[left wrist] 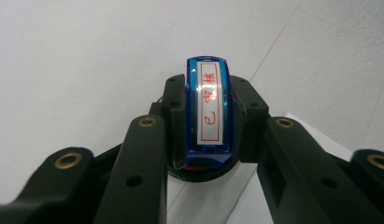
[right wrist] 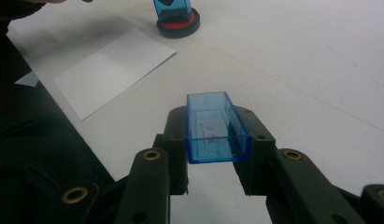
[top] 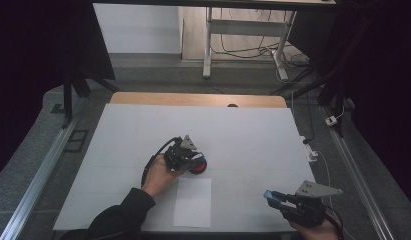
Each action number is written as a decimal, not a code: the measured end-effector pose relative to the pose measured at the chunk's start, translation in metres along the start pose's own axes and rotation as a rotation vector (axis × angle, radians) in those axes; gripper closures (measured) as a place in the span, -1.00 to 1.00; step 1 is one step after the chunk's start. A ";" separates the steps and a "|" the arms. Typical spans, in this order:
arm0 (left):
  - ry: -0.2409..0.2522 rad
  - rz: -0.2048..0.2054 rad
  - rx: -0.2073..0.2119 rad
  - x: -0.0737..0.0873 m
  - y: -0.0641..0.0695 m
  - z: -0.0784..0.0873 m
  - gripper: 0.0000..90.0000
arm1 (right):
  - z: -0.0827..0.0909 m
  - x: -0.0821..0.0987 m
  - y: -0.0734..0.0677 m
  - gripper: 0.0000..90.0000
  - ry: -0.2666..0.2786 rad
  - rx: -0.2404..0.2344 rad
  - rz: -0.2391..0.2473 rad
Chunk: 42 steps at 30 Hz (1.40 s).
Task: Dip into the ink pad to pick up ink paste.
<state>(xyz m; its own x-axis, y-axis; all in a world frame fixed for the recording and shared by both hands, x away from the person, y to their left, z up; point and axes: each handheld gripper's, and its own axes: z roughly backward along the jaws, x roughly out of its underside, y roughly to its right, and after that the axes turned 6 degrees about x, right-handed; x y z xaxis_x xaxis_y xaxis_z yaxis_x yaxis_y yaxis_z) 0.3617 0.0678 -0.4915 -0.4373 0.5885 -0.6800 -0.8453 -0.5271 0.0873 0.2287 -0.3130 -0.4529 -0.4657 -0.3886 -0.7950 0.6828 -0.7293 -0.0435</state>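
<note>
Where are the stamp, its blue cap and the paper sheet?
stamp [left wrist: 209,108], left gripper view, on its labelled top.
blue cap [right wrist: 216,130], right gripper view, on its inner floor.
paper sheet [top: 193,202], high view, on its middle.

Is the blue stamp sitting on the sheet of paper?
No, the blue stamp, held by the left gripper, rests in its red ink pad on the table, beside the sheet of paper.

stamp [left wrist: 207,109]: glossy blue plastic (clear) | cap [right wrist: 216,128]: glossy plastic | sheet [top: 193,202]: matt paper
</note>
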 end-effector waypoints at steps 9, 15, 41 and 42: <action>0.095 0.018 0.045 -0.008 -0.004 0.021 0.56 | 0.002 0.000 0.002 0.53 0.011 0.002 -0.006; 0.080 0.040 0.071 -0.004 -0.008 0.018 0.56 | 0.002 0.000 0.001 0.53 0.007 0.005 -0.002; 0.019 0.011 0.048 0.002 -0.004 -0.001 0.56 | 0.001 0.000 0.001 0.53 -0.001 -0.002 0.003; 0.018 0.013 0.045 0.002 -0.004 -0.001 0.56 | 0.001 0.000 0.001 0.53 0.000 -0.005 0.002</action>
<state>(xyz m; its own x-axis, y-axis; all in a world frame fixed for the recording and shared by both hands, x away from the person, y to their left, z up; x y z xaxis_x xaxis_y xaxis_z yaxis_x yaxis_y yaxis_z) 0.3642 0.0704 -0.4939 -0.4436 0.5705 -0.6912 -0.8525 -0.5065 0.1290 0.2285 -0.3140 -0.4526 -0.4641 -0.3899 -0.7953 0.6865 -0.7258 -0.0448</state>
